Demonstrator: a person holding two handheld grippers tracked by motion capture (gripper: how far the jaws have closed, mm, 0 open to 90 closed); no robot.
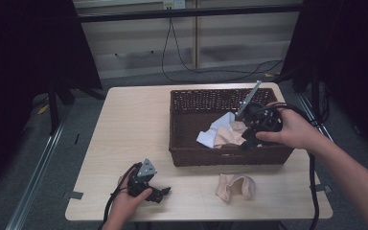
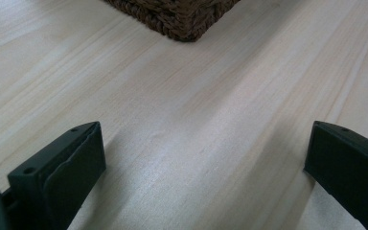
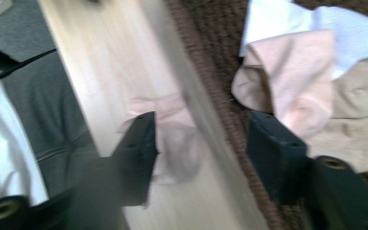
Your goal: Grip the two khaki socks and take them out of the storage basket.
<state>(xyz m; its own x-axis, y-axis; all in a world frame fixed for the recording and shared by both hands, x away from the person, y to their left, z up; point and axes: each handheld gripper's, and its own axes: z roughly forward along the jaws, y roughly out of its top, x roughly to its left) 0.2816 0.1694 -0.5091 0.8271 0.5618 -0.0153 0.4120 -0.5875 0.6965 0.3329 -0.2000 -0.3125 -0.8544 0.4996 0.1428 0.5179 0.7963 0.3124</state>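
**Loose sock on the table, right gripper over the basket rim**

You are holding the right gripper (image 1: 252,135) above the near wall of the wicker basket (image 1: 182,103), jaws apart and gripping nothing. The beige sock (image 1: 235,187) is lying on the table (image 1: 134,124) outside the basket, just in front of its near wall and well apart from the pile of socks (image 1: 223,132) already inside. From your right gripper, that sock is lying toward you and slightly to your left, down over the rim; its long axis is running roughly along the table's front edge.

Your left gripper (image 1: 159,193) is resting on the table near the front edge, jaws spread wide and empty, with the sock off to its right. Judged by reach, the right gripper looks the nearer one, though it is having to clear the basket wall first.

The right gripper view is showing the rim passing between its open jaws, the loose sock (image 3: 172,143) on one side and the pile (image 3: 311,91) on the other; blur is hiding the sock's folds. The left gripper view is giving you bare tabletop (image 2: 191,143) and a basket corner (image 2: 177,19).
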